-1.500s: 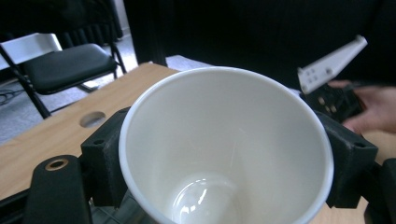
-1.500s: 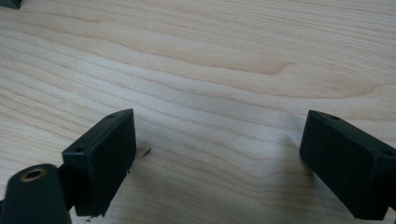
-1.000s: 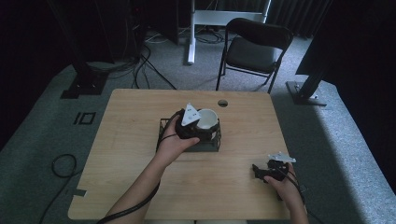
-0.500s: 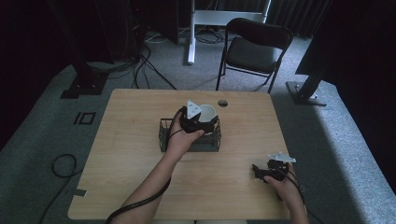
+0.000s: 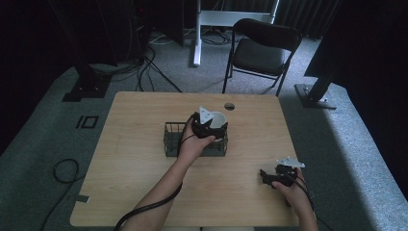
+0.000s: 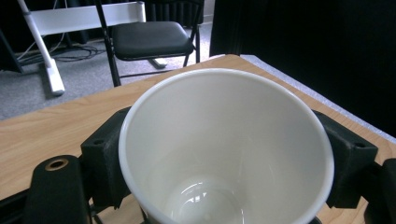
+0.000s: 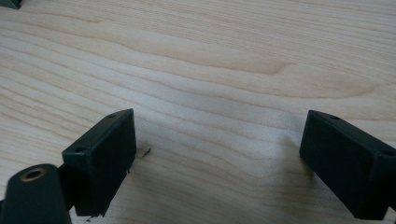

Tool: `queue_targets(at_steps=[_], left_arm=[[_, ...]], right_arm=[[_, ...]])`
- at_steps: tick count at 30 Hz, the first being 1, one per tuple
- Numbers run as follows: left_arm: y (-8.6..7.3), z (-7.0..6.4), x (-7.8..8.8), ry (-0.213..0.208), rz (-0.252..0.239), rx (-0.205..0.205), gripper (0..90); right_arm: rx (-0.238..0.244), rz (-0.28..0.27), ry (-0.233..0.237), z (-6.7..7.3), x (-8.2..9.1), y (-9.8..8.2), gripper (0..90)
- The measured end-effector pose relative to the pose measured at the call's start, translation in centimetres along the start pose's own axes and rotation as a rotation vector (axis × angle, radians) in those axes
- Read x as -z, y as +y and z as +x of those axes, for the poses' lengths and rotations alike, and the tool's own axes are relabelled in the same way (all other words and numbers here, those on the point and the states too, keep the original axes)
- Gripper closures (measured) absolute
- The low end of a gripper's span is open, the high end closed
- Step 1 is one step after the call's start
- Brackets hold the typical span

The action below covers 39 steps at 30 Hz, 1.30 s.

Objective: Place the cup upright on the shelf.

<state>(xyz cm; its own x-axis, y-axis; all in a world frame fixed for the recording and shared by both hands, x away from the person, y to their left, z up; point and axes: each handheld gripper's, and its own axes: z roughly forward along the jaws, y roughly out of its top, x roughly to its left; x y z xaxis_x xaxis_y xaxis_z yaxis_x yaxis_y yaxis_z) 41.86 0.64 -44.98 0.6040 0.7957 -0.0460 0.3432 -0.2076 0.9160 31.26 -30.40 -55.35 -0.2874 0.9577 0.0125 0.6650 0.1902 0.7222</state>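
Item 1, counter [image 5: 144,192]: pale wood-grain top with rounded corners and a small round grommet hole [image 5: 229,106] near its far edge, at about 12 o'clock from the centre.

Item 2, wire basket [image 5: 172,139]: black, rectangular, standing on the counter roughly at its centre.

Item 3, white cup [image 5: 219,119]: upright, open mouth up, at the basket's right end, toward 3 o'clock. In the left gripper view the white cup [image 6: 224,149] shows a glossy, empty interior and a round rim, with a black pad pressed against its wall on either side.

Item 4, left gripper [image 5: 204,126]: held in the person's left hand [image 5: 195,144] over the basket, grey three-cornered plate on top, cable trailing back along the forearm. Its fingers [image 6: 105,156] are closed on the cup's outer wall at the cup's 9 and 3 o'clock. Whether the cup rests on the basket floor or is lifted off it cannot be told.

Item 5, right gripper [image 5: 276,175]: held in the person's right hand [image 5: 296,195] near the counter's near right corner, about 4 o'clock from the basket and well apart from it. In the right gripper view its fingers [image 7: 100,149] stand wide apart just over bare wood, holding nothing.

Item 6, folding chair [image 5: 262,50]: black, on the grey carpet beyond the counter's far edge, at about 1 o'clock.

Item 7, cables [image 5: 62,168]: black loop on the floor, left of the counter at 9 o'clock.
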Motion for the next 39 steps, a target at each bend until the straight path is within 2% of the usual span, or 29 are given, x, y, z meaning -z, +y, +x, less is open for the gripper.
queue_targets(at_steps=[11, 21, 23, 24, 25, 26, 29, 33, 34, 39], left_arm=[[-1.2, 0.0, -0.8, 0.000, 0.030, -0.019, 20.3], [-1.4, -0.2, -0.9, 0.000, 0.012, -0.038, 20.0], [-1.4, -0.3, -1.0, 0.002, 0.041, -0.042, 18.5], [-1.4, -0.4, -1.0, -0.002, 0.054, -0.054, 13.7], [-1.4, -0.4, -1.0, -0.002, 0.054, -0.054, 12.7], [-1.3, -0.5, -1.0, -0.016, 0.043, -0.059, 12.3], [-1.1, -0.5, -0.7, -0.021, 0.030, -0.056, 9.0], [-0.9, -0.4, -0.3, -0.038, 0.035, -0.055, 6.5], [-0.9, -0.3, -0.1, -0.048, 0.048, -0.075, 6.5], [-0.9, -0.1, 0.7, -0.048, 0.053, -0.081, 6.5]], right_arm=[[0.000, 0.000, 0.000, 0.0, 0.0, 0.0, 10.5], [0.000, 0.000, 0.000, 0.0, 0.0, 0.0, 10.5], [0.000, 0.000, 0.000, 0.0, 0.0, 0.0, 10.5], [0.000, 0.000, 0.000, 0.0, 0.0, 0.0, 10.5], [0.000, 0.000, 0.000, 0.0, 0.0, 0.0, 10.5], [0.000, 0.000, 0.000, 0.0, 0.0, 0.0, 10.5], [0.000, 0.000, 0.000, 0.0, 0.0, 0.0, 10.5], [0.000, 0.000, 0.000, 0.0, 0.0, 0.0, 10.5], [0.000, 0.000, 0.000, 0.0, 0.0, 0.0, 10.5], [0.000, 0.000, 0.000, 0.0, 0.0, 0.0, 10.5]])
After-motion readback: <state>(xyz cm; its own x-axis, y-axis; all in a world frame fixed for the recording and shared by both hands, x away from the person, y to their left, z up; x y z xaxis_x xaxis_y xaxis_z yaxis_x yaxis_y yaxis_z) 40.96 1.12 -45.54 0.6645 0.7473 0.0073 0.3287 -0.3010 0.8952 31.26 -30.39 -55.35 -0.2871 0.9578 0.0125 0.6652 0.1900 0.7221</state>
